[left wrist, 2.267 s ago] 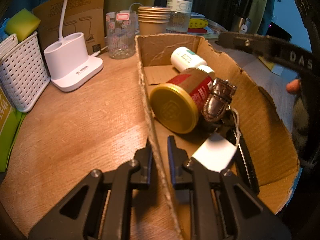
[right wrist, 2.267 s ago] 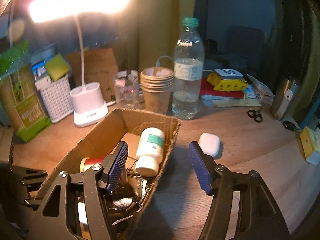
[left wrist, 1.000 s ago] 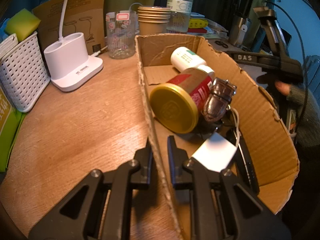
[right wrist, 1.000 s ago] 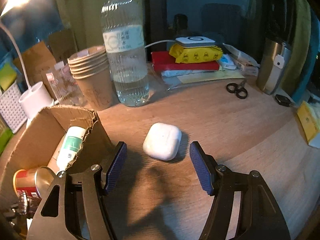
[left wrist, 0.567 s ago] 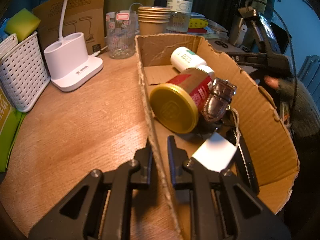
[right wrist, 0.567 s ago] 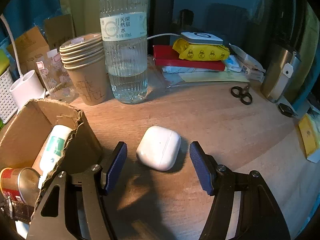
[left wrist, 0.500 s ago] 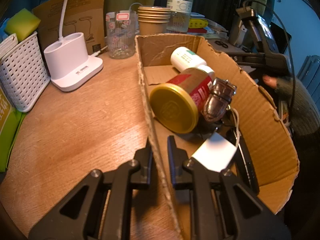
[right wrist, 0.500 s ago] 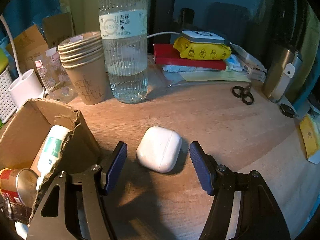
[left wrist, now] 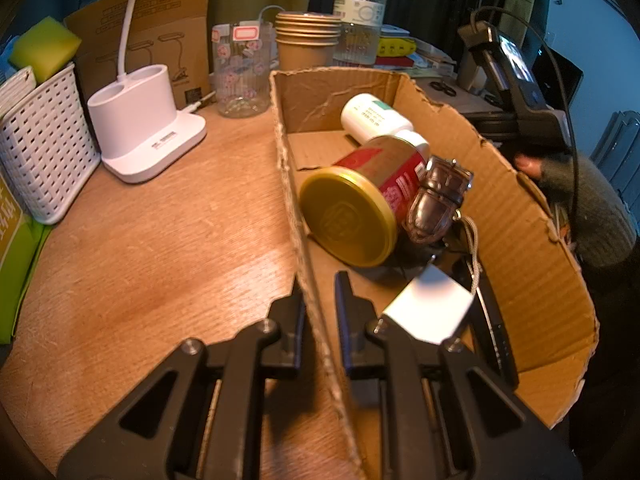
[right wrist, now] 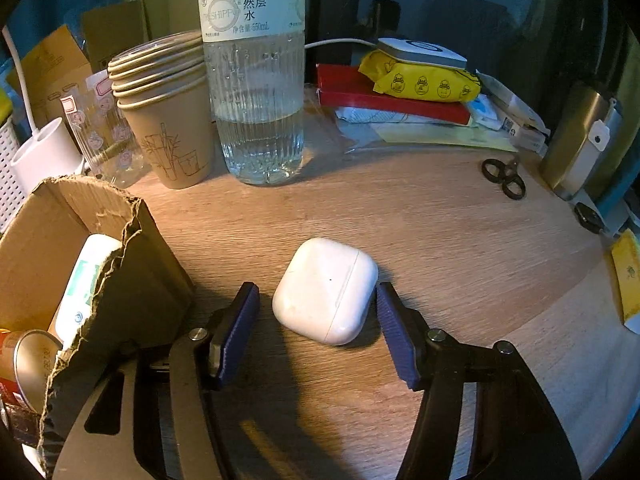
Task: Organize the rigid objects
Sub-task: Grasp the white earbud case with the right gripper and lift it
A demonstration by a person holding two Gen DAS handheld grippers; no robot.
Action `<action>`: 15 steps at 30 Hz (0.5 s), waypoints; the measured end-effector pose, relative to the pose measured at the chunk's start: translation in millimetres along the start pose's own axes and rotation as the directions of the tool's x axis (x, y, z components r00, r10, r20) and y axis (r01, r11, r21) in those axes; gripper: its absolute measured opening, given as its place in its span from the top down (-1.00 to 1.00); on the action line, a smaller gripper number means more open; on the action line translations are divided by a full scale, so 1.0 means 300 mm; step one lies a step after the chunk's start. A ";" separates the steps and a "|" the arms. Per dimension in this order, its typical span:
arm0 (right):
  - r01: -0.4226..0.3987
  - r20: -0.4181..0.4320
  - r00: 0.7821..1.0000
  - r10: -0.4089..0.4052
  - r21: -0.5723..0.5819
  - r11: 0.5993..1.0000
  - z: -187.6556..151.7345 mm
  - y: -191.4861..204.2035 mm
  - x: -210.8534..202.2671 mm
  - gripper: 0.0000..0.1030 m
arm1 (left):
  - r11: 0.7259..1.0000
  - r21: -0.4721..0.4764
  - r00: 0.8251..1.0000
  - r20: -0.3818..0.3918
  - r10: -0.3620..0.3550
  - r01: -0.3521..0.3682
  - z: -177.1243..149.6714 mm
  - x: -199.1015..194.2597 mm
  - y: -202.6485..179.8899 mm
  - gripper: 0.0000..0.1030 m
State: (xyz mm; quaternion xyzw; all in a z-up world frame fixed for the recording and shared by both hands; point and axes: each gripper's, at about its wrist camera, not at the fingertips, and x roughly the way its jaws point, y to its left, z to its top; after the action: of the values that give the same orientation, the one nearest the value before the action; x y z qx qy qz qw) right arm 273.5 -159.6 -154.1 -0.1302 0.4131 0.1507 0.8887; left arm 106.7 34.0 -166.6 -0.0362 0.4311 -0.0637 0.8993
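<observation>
One small white earbud case [right wrist: 326,290] lies flat on the wooden table [right wrist: 440,232], just right of the cardboard box [right wrist: 100,248] and between the blue-padded fingers [right wrist: 236,328] of the right gripper [right wrist: 318,330]. Those fingers have just been closing, yet both pads stand a little clear of the case's sides, so nothing is gripped. The case looks like a light, hard, glossy plastic shell with rounded corners, likely to slip or pivot if pinched on its curves; the two flatter long sides look the better place to hold, square-on and low. The left gripper [left wrist: 318,300] is clamped on the box's ragged near wall [left wrist: 304,264], one finger either side. Inside lie a gold-lidded tin [left wrist: 360,208], a white bottle [left wrist: 376,120] and a leather-strapped watch [left wrist: 438,200].
</observation>
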 end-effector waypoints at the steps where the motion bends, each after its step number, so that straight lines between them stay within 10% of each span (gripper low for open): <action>1: 0.000 0.000 1.000 0.000 0.001 1.000 0.001 -0.001 -0.001 -0.03 | 1.000 0.000 1.000 0.000 0.000 0.000 0.000 0.001 -0.001 0.72; 15: -0.004 0.027 1.000 0.004 -0.010 1.000 -0.029 0.013 -0.044 -0.02 | 1.000 0.000 1.000 0.000 0.000 0.000 -0.001 0.000 -0.001 0.72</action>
State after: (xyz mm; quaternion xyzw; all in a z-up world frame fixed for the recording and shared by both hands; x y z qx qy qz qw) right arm 257.9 -161.3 -149.8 -0.1316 0.4007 0.1562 0.8931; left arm 106.6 33.8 -166.8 -0.0361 0.4311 -0.0636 0.8993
